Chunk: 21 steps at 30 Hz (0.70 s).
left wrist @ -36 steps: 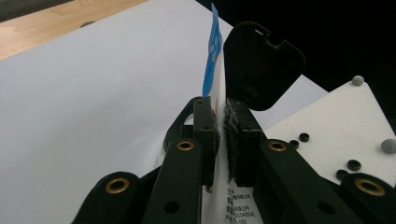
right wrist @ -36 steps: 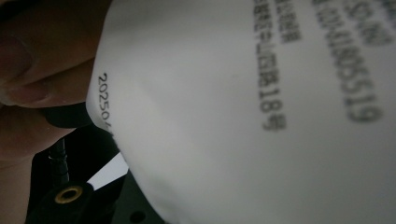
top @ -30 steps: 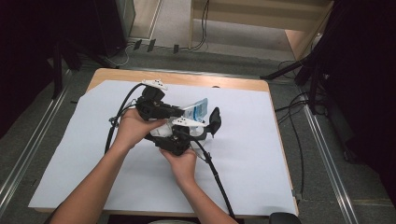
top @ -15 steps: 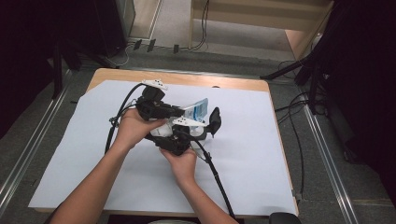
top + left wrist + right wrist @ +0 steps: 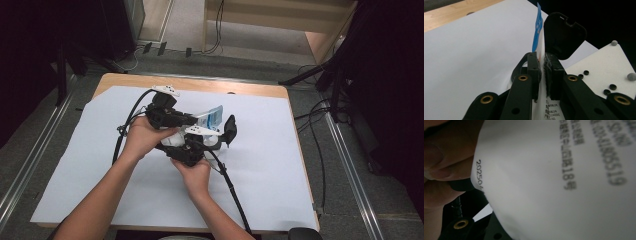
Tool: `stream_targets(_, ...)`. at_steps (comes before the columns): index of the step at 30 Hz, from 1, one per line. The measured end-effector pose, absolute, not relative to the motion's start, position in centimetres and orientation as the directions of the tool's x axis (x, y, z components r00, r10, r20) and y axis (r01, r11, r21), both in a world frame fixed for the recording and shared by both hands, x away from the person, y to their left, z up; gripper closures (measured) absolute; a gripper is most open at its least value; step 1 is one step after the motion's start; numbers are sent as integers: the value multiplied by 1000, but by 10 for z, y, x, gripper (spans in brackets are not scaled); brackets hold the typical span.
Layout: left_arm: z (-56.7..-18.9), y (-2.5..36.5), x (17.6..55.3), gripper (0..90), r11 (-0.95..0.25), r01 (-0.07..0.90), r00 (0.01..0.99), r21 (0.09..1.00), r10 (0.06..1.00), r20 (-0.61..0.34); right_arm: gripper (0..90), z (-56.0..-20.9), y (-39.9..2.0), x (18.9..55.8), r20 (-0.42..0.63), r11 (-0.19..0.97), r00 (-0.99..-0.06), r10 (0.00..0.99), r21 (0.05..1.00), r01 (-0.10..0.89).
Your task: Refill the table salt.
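A flat white packet with a blue end [image 5: 212, 116] is held up over the middle of the table. My left gripper [image 5: 199, 120] points right and is shut on it; in the left gripper view the packet [image 5: 537, 30] stands edge-on, pinched between the two jaws of that gripper [image 5: 542, 58]. My right gripper [image 5: 222, 134] sits just below and in front, one black pad [image 5: 564, 35] upright beside the packet's far side. In the right gripper view the packet's printed white face [image 5: 564, 182] lies close across the lens, with a hand [image 5: 441, 170] at the left; its jaws are hidden.
A white sheet [image 5: 280, 165] covers the wooden table [image 5: 240, 86]. Black cables [image 5: 235, 190] trail from both grippers toward the person. Beyond the table are floor cables [image 5: 165, 49], a wooden frame [image 5: 280, 15] and dark stands at the right.
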<state>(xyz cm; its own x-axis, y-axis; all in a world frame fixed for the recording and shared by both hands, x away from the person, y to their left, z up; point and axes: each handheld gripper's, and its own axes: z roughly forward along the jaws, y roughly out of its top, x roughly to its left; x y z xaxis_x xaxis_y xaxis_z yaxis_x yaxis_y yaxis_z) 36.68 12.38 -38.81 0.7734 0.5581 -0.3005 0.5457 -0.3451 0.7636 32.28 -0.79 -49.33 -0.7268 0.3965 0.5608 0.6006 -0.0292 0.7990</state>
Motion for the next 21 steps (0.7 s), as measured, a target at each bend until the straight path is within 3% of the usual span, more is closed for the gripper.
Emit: stream_targets(21,-389,124,367,839,-341,548,771,764,561,-303,663,-493,-8,323,572,-41,-722,389,793,607)
